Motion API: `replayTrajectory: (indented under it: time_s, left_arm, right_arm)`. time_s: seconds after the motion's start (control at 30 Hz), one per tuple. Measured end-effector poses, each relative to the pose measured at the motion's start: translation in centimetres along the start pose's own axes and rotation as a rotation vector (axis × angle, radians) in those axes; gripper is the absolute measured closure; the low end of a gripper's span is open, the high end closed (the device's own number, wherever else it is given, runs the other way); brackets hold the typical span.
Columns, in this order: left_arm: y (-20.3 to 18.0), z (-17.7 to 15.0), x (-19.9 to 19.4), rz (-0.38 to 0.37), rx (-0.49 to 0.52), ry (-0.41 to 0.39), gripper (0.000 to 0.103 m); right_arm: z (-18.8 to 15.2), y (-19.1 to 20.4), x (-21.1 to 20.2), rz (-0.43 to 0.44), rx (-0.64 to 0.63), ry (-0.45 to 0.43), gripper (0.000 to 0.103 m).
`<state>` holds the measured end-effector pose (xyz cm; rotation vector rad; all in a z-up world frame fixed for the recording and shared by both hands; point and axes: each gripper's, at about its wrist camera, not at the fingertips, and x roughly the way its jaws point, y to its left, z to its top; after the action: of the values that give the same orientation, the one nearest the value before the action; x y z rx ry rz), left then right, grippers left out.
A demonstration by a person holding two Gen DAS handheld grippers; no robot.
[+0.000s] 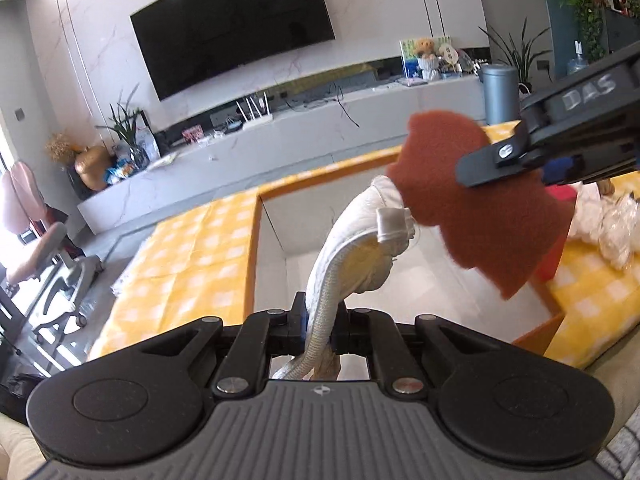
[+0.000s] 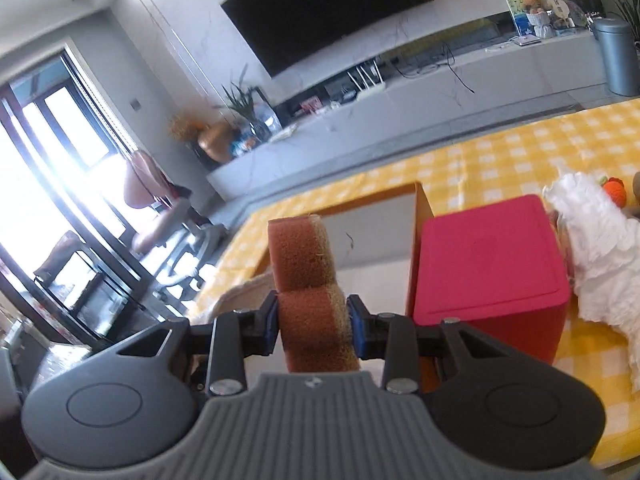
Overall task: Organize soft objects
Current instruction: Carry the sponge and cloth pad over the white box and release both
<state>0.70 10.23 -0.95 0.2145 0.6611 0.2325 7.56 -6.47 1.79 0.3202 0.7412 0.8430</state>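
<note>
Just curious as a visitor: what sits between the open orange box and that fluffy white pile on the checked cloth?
A red box stands between the orange box and the white pile, seen in the right wrist view.

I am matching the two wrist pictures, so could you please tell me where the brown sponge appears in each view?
Left wrist: brown sponge right of centre, clamped by the right gripper entering from the right.
Right wrist: brown sponge low at centre, edge-on between that gripper's fingers.
Shared landmark: the orange-rimmed box behind it.

Sponge (image 2: 310, 276) above box (image 2: 372, 236), beside bin (image 2: 492, 264)
</note>
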Motion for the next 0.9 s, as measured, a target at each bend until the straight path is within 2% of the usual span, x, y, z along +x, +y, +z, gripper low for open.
replayTrajectory:
  time_s: [0.2,0.33,0.43,0.5,0.53,0.6,0.67,0.73,0.8,0.9]
  left_arm:
    - [0.7,-1.3,2.0,0.011,0.015,0.056,0.090]
    - [0.9,-1.5,1.9,0.019,0.007,0.066,0.088]
    - [0.8,-1.6,1.4,0.027,0.008,0.067,0.069]
    - [0.9,-1.3,1.0,0.031,0.017,0.057,0.034]
    - [1.0,-1.2,0.4,0.023,0.011,0.045,0.029]
    - [1.8,-0.7,-0.9,-0.040,-0.042,0.010,0.027]
    - [3.4,-0.4,-2.0,-0.138,-0.154,-0.025,0.021]
    - [5.5,-0.4,-2.7,-0.190,-0.287,-0.053,0.019]
    - [7.6,-0.5,-3.1,-0.164,-0.378,-0.078,0.019]
    - [9.5,-0.7,-2.7,-0.071,-0.426,-0.092,0.019]
  right_arm:
    - [-0.8,0.5,3.1,-0.030,-0.025,0.052,0.069]
    - [-0.9,0.5,3.2,-0.049,-0.044,0.053,0.069]
    - [-1.1,0.3,3.6,-0.058,-0.048,0.061,0.069]
    - [-1.1,0.1,3.4,-0.061,-0.044,0.065,0.069]
    - [-1.2,0.0,3.5,-0.064,-0.041,0.066,0.069]
    - [-1.0,0.0,3.6,-0.070,-0.043,0.065,0.069]
    - [-1.1,0.0,3.5,-0.077,-0.047,0.059,0.069]
    - [-1.0,-0.1,3.5,-0.078,-0.039,0.054,0.069]
    - [-1.1,0.0,3.5,-0.080,-0.041,0.054,0.069]
    - [-1.5,0.4,4.1,-0.077,-0.042,0.068,0.069]
